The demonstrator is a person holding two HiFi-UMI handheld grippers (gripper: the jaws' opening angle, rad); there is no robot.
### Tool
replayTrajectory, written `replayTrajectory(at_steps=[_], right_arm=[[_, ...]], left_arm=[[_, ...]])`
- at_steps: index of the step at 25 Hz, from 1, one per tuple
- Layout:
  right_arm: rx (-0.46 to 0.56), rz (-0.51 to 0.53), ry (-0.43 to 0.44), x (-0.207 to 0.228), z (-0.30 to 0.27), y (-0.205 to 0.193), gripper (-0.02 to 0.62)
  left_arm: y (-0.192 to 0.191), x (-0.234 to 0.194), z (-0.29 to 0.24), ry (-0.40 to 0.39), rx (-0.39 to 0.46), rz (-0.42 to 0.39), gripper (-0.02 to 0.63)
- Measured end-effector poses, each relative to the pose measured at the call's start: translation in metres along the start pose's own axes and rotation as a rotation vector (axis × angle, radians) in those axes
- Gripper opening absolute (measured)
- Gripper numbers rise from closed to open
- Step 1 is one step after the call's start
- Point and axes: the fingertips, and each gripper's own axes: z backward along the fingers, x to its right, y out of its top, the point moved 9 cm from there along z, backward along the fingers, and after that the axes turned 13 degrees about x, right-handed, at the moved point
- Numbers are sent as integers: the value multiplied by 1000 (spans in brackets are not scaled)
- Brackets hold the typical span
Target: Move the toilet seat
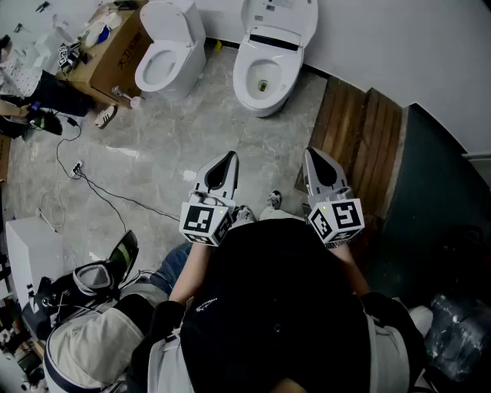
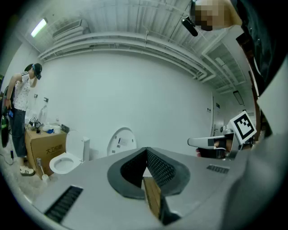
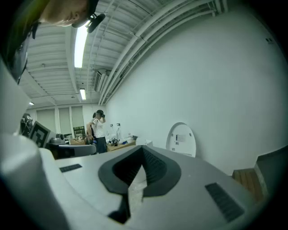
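Porcelain crowds the top of the head view. The toilet seat [image 1: 279, 17] taken here as the task's is the one tipped up against the white wall at top centre, above its open bowl [image 1: 261, 78]; whether ring and lid are raised together cannot be told. Its hinge line runs left to right across the frame, while the bowl's long axis runs down the frame toward the person. A second toilet [image 1: 163, 61] stands just to its left with its seat lying flat. Below them the grey floor [image 1: 192, 130] opens down to the two tongs at mid-frame, both well apart from the seat and aimed up the frame at it. The left tongs [image 1: 228, 159] and the right tongs [image 1: 314, 156] sit either side of the bowl's line, so the seat lies ahead and between them, neither clearly nearer. The left gripper view shows the toilet seat [image 2: 121, 141] left of its tips; the right gripper view shows the toilet seat [image 3: 181, 139] right of its tips. Both tongs are pressed together tip to tip, holding nothing. By this reading, a long reach forward comes before either can open on the seat's upper edge.
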Motion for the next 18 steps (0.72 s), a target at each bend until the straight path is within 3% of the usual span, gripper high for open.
replayTrajectory(at_steps=[4, 18], right_arm=[[-20, -21, 2, 18, 0, -7, 11], [-20, -21, -51, 55, -3, 6, 11]], left_arm=[[-4, 9, -10, 4, -1, -28, 9], [-4, 24, -55, -41, -24, -14, 9]])
